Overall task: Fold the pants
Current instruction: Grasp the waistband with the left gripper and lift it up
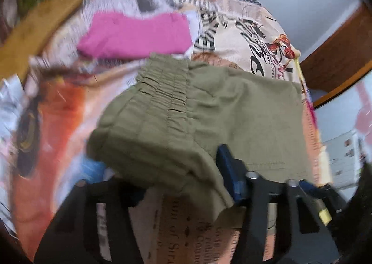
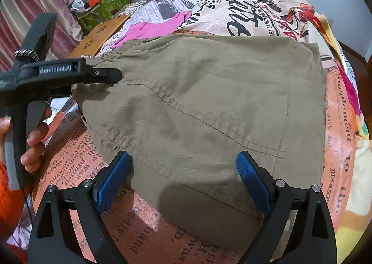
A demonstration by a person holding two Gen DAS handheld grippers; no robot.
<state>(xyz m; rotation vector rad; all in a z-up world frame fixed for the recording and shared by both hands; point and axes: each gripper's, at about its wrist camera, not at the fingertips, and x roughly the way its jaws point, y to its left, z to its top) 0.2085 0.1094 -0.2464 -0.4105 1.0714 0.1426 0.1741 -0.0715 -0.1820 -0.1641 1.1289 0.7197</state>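
Olive-green pants (image 2: 197, 101) lie folded into a broad, roughly rectangular pad on a bed covered by a sheet (image 2: 255, 8) printed with newspaper text and cartoon figures in orange, cream and black. The right gripper (image 2: 186, 184) sits low at the near edge of the pants, its two blue-padded fingers (image 2: 114, 182) spread wide apart with a flat stretch of fabric between them; they rest against or just over the cloth and grip nothing. From the right wrist view, the left gripper (image 2: 109, 75) comes in from the left side, black, with a bare hand (image 2: 32, 143) wrapped around its handle, and its tip meets the pants at the gathered elastic waistband (image 1: 162, 91). In the left wrist view, which is blurred, a thick folded edge of the pants drapes between the fingers of that gripper, one blue pad (image 1: 229, 175) pressing against the fabric on the right; the other pad is mostly hidden under the cloth, so it appears to be pinching the fold, though the far finger cannot be seen clearly. A bright pink garment (image 1: 137, 38) lies on the sheet just beyond the waistband. Farther back at the left, a green patterned box (image 2: 104, 10) stuffed with odds and ends stands beside a wooden board (image 2: 100, 35).
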